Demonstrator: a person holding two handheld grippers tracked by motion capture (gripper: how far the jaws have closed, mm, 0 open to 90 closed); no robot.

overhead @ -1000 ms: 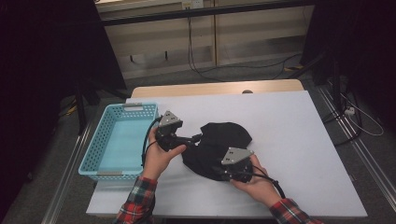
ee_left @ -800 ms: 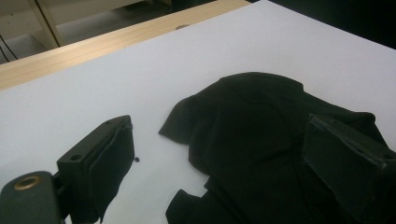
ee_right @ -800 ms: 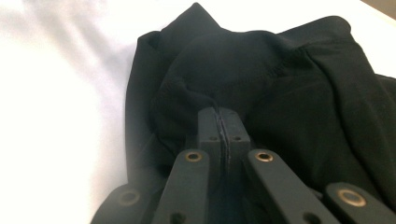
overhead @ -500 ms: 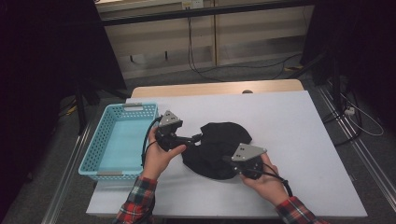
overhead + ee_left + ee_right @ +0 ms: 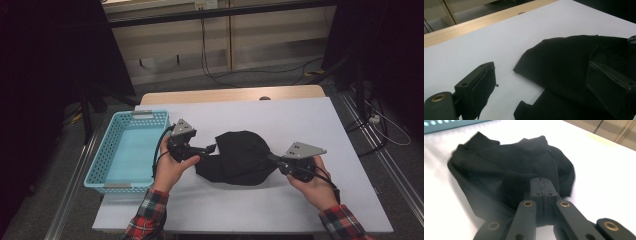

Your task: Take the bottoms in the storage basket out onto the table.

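1. Black garment [image 5: 239,157] lies crumpled on the white bench [image 5: 300,120], between the two grippers.
2. Right gripper [image 5: 274,160]: fingers [image 5: 536,187] pressed together, a fold of the garment's edge pinched between the pads. The fabric bunches just ahead of the tips and runs away from them in a stretched ridge. In the right gripper view, a stitched seam shows just left of the closed tips.
3. Left gripper [image 5: 212,148]: fingers [image 5: 477,85] spread wide, apart from each other. In the left gripper view, the near finger stands on bare bench beside the cloth; the far finger sits over the garment. The garment's folded corner lies between them, pads not pressing on it.
4. Light blue plastic basket [image 5: 107,155] stands behind the left gripper, near its hand, well apart from the right fingers.
5. Plaid sleeves [image 5: 147,217] enter from the near edge; each hand wraps its gripper body.
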